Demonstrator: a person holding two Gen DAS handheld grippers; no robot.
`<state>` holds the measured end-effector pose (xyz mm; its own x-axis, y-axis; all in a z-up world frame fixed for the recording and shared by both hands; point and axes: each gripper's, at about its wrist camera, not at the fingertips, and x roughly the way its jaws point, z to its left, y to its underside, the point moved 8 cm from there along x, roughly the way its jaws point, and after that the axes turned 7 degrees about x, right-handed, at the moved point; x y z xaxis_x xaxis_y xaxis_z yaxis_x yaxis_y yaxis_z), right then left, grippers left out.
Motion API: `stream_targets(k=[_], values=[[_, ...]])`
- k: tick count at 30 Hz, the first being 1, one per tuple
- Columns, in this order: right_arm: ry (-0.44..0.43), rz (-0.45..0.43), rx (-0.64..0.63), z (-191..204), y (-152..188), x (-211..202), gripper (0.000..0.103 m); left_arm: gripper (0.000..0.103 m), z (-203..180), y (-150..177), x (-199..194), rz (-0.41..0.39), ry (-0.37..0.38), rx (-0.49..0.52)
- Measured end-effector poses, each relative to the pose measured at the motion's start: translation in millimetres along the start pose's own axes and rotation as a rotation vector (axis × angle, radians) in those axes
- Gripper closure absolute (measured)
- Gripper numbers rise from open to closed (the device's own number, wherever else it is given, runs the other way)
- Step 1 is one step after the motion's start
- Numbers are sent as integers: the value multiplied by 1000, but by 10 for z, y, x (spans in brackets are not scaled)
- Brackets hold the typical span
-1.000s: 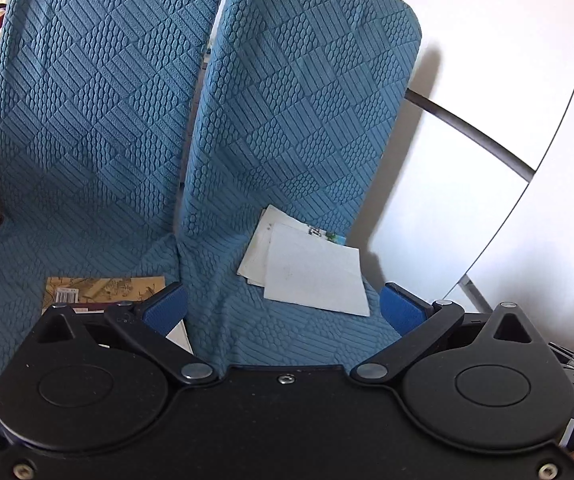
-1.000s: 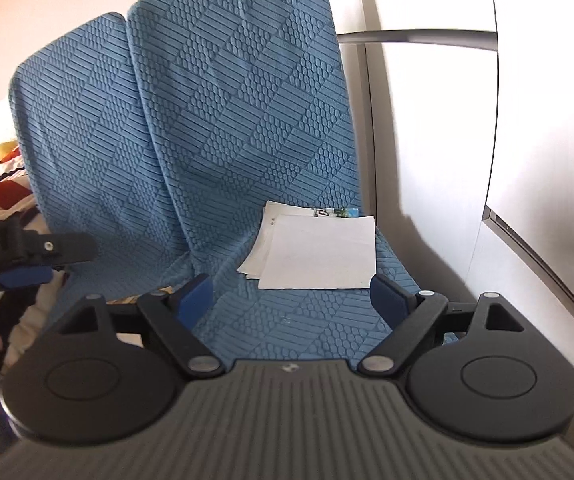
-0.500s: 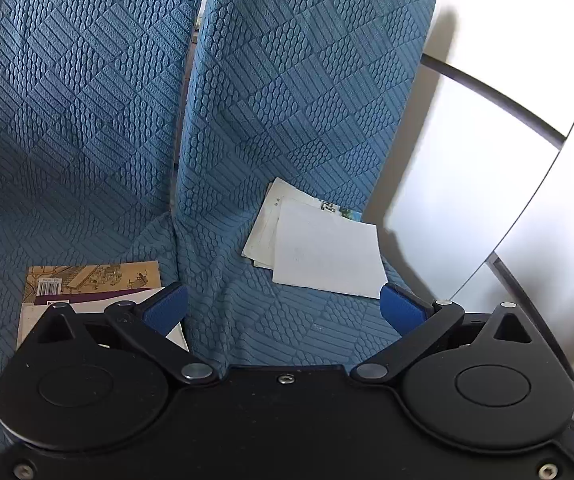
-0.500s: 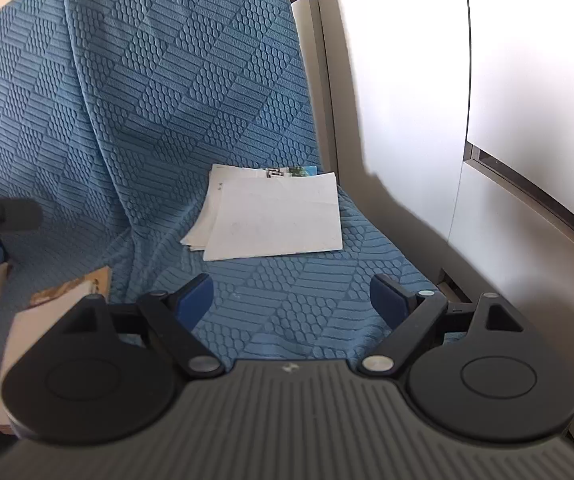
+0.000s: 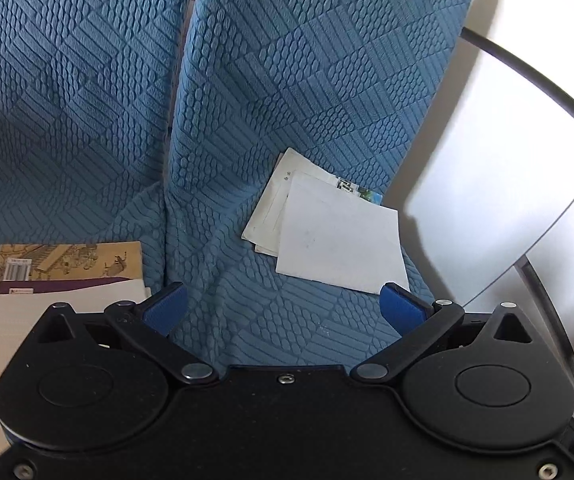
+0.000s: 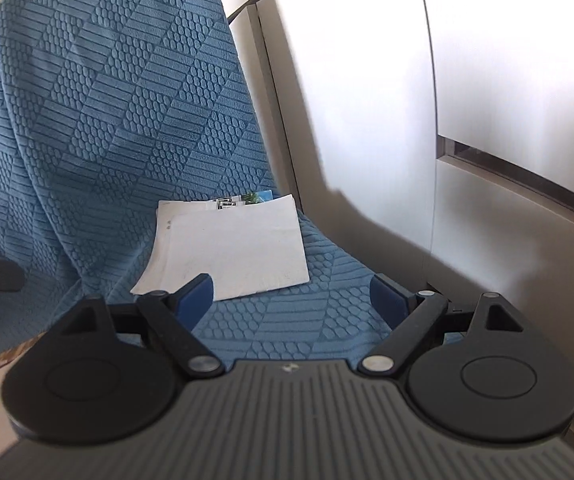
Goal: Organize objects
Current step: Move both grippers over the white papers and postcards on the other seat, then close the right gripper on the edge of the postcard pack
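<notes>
Two loose heaps of flat things wait on the blue quilted seats: a small fan of white paper sheets (image 6: 227, 248), with a colour-printed card peeking out at the back edge, lies on the right-hand seat cushion, and a stack of books and booklets (image 5: 67, 276) topped by a cream cover, with a maroon one and an ochre illustrated one showing behind it, sits on the left-hand seat. The right gripper (image 6: 291, 300) hangs just in front of the paper sheets with its blue-padded jaws spread wide and nothing between them; the left gripper (image 5: 283, 308) is likewise wide open and empty, over the seam between the two seats, the stack just beside its left finger. Judging from this, the step in hand is the approach, with no grasp begun. The next move probably calls for sliding one finger under the thin, limp paper edge on soft fabric, which may bunch or let sheets slip apart. The textured blue seat cover (image 5: 307, 100) runs up both backrests. Beyond it stands a pale wall panel (image 6: 507, 60) with dark curved trim.
</notes>
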<state>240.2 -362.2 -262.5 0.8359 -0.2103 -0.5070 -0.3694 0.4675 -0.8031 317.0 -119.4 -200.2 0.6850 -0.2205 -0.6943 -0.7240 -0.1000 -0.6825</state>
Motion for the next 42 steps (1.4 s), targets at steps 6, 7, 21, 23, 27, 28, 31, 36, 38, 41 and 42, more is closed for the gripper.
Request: stream_targets(k=[6,7,21,23,27,28,31,36,38,41,42], values=[[-43,40,20,-13,-30,358,17,1,-44,-79,384,15,17,-44],[-50,49,27,-20,-39,432,17,1,-59,-91,459,19,19,-45],[-185,77,46,-242,-181,1298,23,39,-257,-149,1456,95,98,-78],[-215,76,35,-222,-238,1410,23,44,-268,-144,1576,106,101,-81],[-225,82,56,-250,-360,1655,23,55,-310,-126,1787,138,107,-74],[-226,89,67,-267,-409,1721,23,55,-321,-115,1825,146,105,-70],[-235,110,88,-319,-533,1936,23,58,-356,-73,1934,170,103,-38],[-263,185,120,-376,-576,2309,31,60,-354,-25,2010,194,91,-5],[-289,200,140,-363,-597,2415,33,60,-341,-15,2016,197,93,-6],[-329,217,153,-290,-625,2564,34,60,-339,-18,2037,198,92,9],[-337,221,151,-262,-631,2613,35,60,-338,-21,2039,201,91,15]])
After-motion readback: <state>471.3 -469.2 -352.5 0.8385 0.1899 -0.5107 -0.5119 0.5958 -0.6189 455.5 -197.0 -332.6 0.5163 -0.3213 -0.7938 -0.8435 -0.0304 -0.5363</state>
